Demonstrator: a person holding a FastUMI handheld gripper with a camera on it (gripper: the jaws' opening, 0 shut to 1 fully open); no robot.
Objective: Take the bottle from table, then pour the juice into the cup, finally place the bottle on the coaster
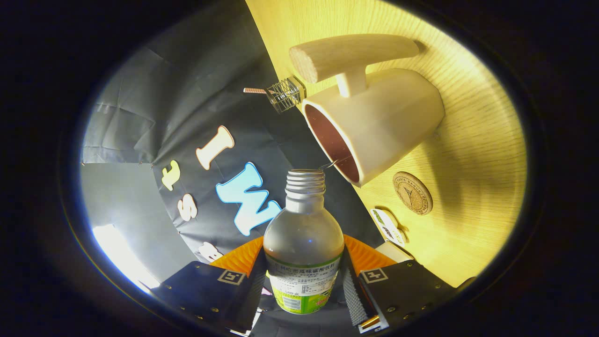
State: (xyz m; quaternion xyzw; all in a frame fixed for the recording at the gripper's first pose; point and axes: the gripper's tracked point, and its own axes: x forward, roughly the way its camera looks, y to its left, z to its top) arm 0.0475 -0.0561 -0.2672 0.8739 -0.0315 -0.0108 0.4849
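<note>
fingers (303, 281) clamped on clear uncapped bottle (303, 243), threaded neck right at cream cup (374, 126) rim, round cork coaster (412, 193) beyond on pale wood surface (477, 187), small wire thing (285, 94) near cup

We count one bottle (303, 255), uncapped, pressed between two fingers (353, 292) of one gripper (304, 285). We count one cup (374, 124) with one wooden handle (351, 56), one round cork coaster (412, 193), one small wire-wrapped glass piece (285, 94), and one printed card (387, 225) on one table (477, 154).
</note>
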